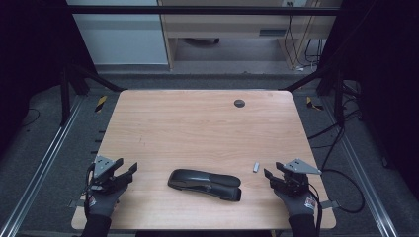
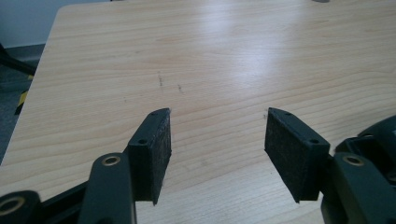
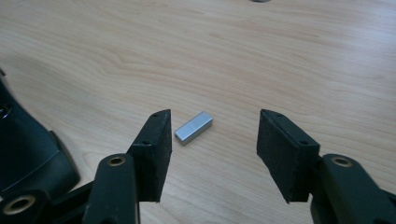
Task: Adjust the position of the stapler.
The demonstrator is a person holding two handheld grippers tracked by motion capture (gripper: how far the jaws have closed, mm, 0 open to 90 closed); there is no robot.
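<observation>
A black stapler [image 1: 204,184] lies flat near the front middle of the wooden table [image 1: 197,123]; its end shows at the left of the right gripper view [image 3: 28,154]. A small silver block of staples [image 1: 256,167] lies to the stapler's right. My right gripper [image 1: 272,171] stands open just right of the block. In the right gripper view the block [image 3: 193,127] lies on the wood just beyond the left pad, with the gripper [image 3: 212,135] empty. My left gripper [image 1: 127,169] is open at the table's front left, left of the stapler, over bare wood [image 2: 217,135].
A round dark grommet [image 1: 239,103] sits in the tabletop at the far right. Metal rails and cables run along the floor on both sides of the table. Cabinets stand behind the far edge.
</observation>
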